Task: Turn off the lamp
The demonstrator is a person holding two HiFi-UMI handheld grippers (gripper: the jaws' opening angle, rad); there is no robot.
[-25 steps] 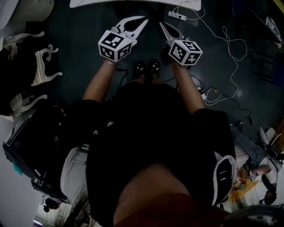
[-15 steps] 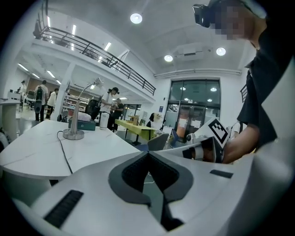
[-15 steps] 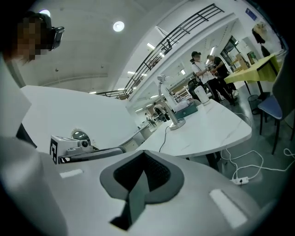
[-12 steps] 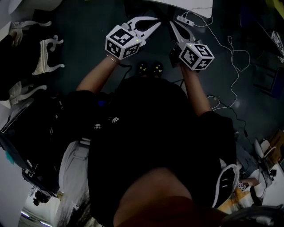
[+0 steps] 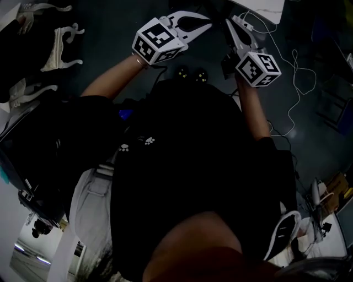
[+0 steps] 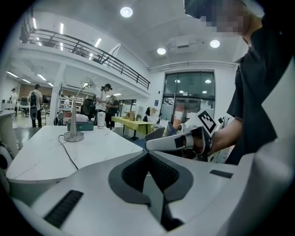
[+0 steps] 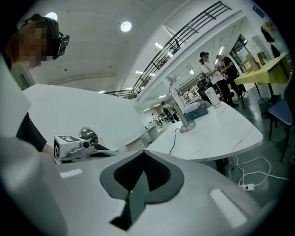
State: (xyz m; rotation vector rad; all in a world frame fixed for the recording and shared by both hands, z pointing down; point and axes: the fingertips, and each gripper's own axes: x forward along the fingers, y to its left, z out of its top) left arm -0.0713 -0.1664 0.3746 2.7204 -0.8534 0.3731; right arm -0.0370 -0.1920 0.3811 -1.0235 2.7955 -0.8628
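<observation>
A silver desk lamp [image 6: 73,120] stands on a round base on the white table [image 6: 41,154], with its cable trailing toward me. It also shows in the right gripper view, where the lamp [image 7: 180,113] stands far along the white table [image 7: 221,133]. Whether it is lit I cannot tell. My left gripper [image 6: 148,154] is shut with nothing in it and is well short of the lamp. My right gripper [image 7: 144,153] is likewise shut with nothing in it. In the head view the left gripper [image 5: 208,23] and right gripper [image 5: 228,22] are held side by side in front of the person's body, near the table corner [image 5: 263,7].
White cables [image 5: 292,60] and a power strip [image 7: 249,186] lie on the dark floor under and beside the table. White hanger-like pieces [image 5: 59,50] lie at the left. A teal box [image 6: 81,125] sits by the lamp. People [image 6: 109,98] stand far behind near a yellow table [image 6: 130,122].
Both grippers have risen and drifted toward the upper right of the head view, still shut. The table edge has slid to the top right corner.
</observation>
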